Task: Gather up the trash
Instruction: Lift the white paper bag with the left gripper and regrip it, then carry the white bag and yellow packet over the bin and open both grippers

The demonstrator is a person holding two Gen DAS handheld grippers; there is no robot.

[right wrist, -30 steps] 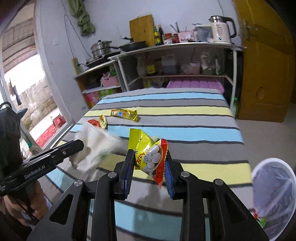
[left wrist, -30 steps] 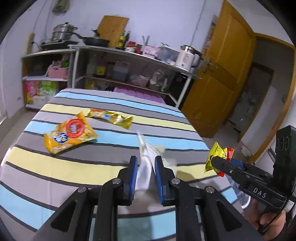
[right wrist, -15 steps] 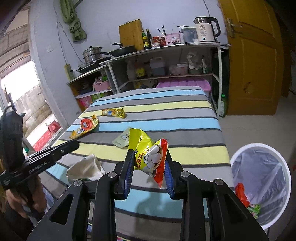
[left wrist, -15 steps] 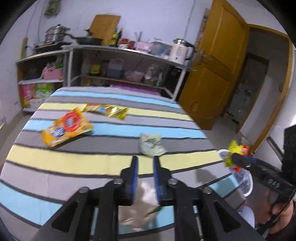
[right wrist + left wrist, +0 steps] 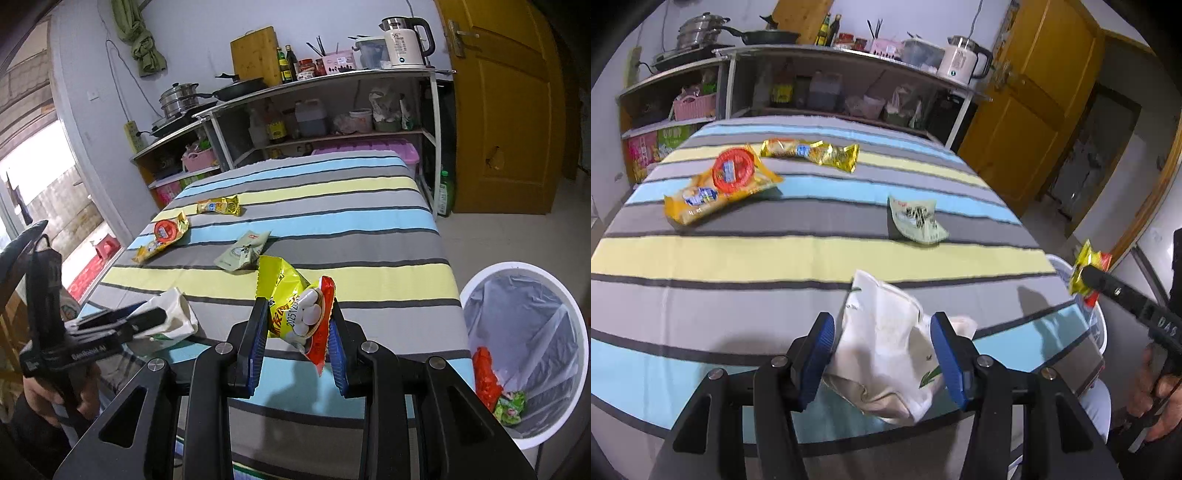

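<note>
A crumpled white bag [image 5: 886, 354] lies on the striped table [image 5: 738, 258] near its front edge. My left gripper [image 5: 882, 326] straddles it, its jaws opening, and the blue pads stand at the bag's sides without pinching it. My right gripper [image 5: 297, 314] is shut on a yellow and red snack packet [image 5: 284, 288], held above the table's front right corner. A white bin [image 5: 517, 266] with a clear liner stands on the floor to the right, with some trash inside. An orange packet [image 5: 720, 184], a gold wrapper [image 5: 812, 151] and a pale green pouch [image 5: 916, 221] lie on the table.
Metal shelves [image 5: 332, 103] with pots, bottles and a kettle stand behind the table. A yellow door [image 5: 509, 110] is at the right. A hand [image 5: 55, 395] holds the left gripper's handle at the table's left side.
The left gripper sank to the table's front edge with the white bag, and its jaws spread apart. The right gripper carried the snack packet rightward, bringing the bin into view.
</note>
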